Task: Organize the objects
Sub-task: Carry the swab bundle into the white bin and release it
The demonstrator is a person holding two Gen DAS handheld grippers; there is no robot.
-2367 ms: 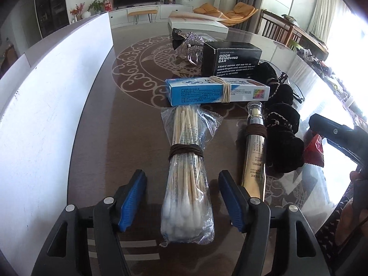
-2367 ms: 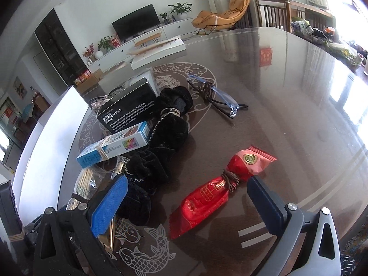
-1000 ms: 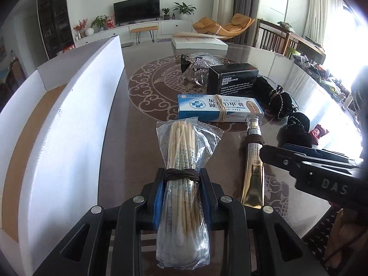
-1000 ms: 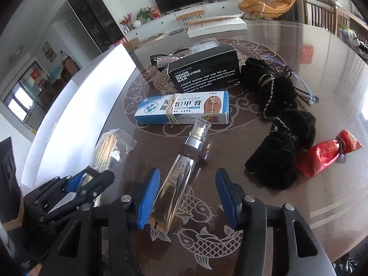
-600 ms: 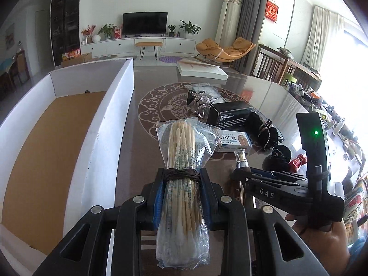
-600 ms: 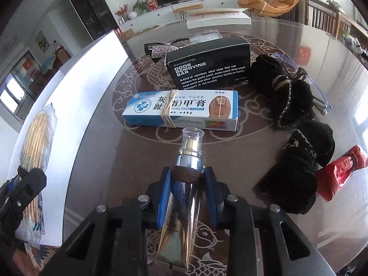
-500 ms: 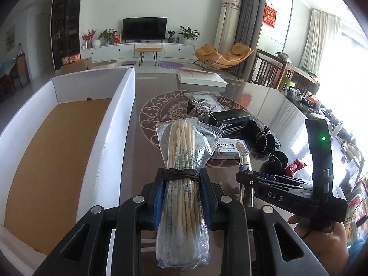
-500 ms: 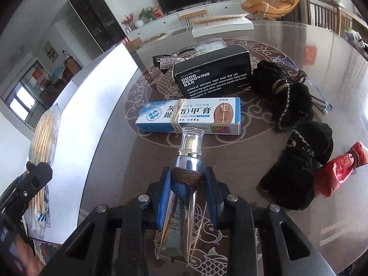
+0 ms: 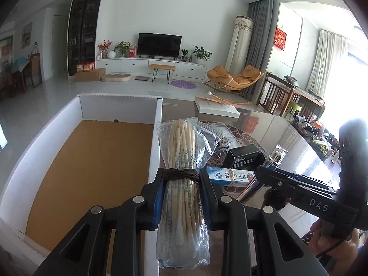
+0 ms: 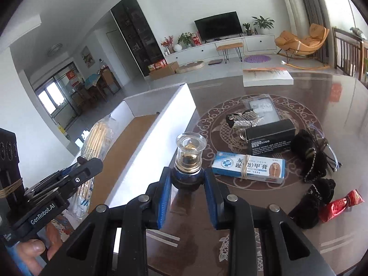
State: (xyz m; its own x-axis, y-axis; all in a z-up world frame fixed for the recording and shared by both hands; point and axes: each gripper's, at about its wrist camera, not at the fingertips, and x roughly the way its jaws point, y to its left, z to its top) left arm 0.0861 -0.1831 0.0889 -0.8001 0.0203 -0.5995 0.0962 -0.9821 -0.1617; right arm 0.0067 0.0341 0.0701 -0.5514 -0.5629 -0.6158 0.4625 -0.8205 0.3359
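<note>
— Left wrist view: cotton-swab bag (image 9: 182, 184) clamped between the left gripper (image 9: 181, 197) fingers at its brown tie, raised right over the near wall of the white box (image 9: 155, 147), not yet inside.

— Right wrist view: gold tube (image 10: 189, 158) pinched at the neck by the right gripper (image 10: 187, 201), aloft above the tabletop (image 10: 299, 241) beside the same wall.

— Risks?

— Probably slippery plastic sliding out below the tie (only a narrow pinch). Could also snag the wall edge, or bump the other gripper, so close alongside.

— Hidden?

— Tube body, behind its own cap. Swab tips blurred inside the bag. Black fabric pile (image 10: 310, 161) hard to identify. Box's near corner cut off.
</note>
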